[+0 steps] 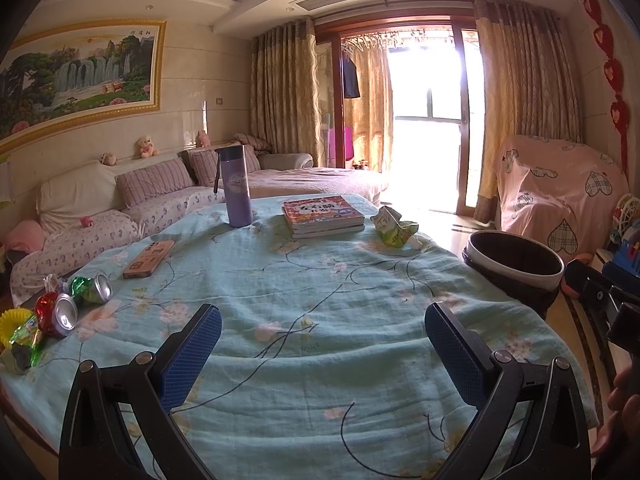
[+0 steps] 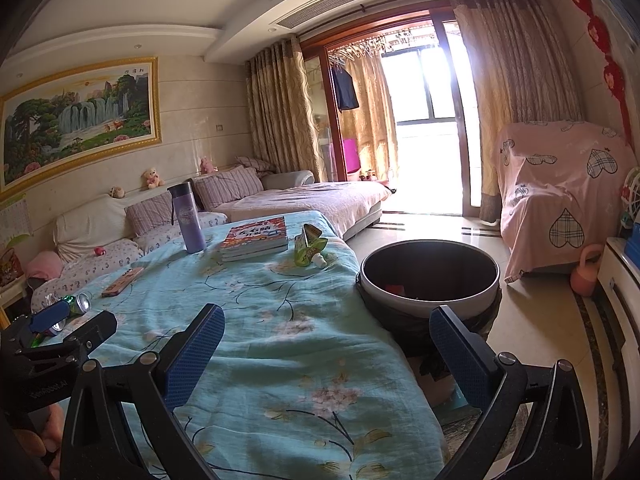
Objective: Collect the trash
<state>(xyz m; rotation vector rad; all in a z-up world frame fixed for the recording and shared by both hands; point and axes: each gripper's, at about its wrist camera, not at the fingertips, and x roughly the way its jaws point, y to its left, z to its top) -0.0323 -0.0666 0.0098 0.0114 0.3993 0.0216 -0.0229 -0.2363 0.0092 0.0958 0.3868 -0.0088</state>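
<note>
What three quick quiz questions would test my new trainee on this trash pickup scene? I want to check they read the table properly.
1. True or false: the left gripper is shut on a can.
2. Multiple choice: the crumpled green carton lies nearest to A) the phone, B) the stack of books, C) the purple bottle.
3. Fill in: the two crushed cans lie near the table's ____ edge in the left wrist view.

Key
1. False; both the left gripper and the right gripper are open and empty.
2. B.
3. Left, on the far side of the table from the trash bin.
</note>
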